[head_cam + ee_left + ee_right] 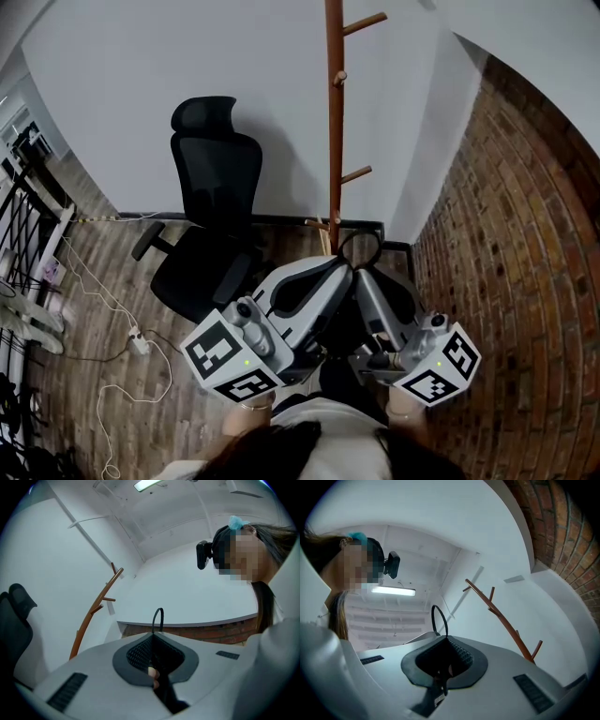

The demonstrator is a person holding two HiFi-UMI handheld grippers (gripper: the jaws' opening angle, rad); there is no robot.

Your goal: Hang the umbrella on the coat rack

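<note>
The wooden coat rack (334,122) stands against the white wall, with short pegs up its pole. It also shows in the left gripper view as a leaning coat rack (93,611) and in the right gripper view, coat rack (501,616). Low in front of it I hold a black folded umbrella (345,330) upright between both grippers. Its black strap loop (361,247) sticks up above the jaw tips, near the rack's lowest pegs. The left gripper (341,269) and right gripper (362,276) meet tip to tip, both shut on the umbrella's top. The loop (158,618) (438,618) pokes past each pair of jaws.
A black office chair (211,216) stands left of the rack. A brick wall (506,262) runs along the right. A power strip with white cables (139,344) lies on the wooden floor at left, beside metal shelving (19,234).
</note>
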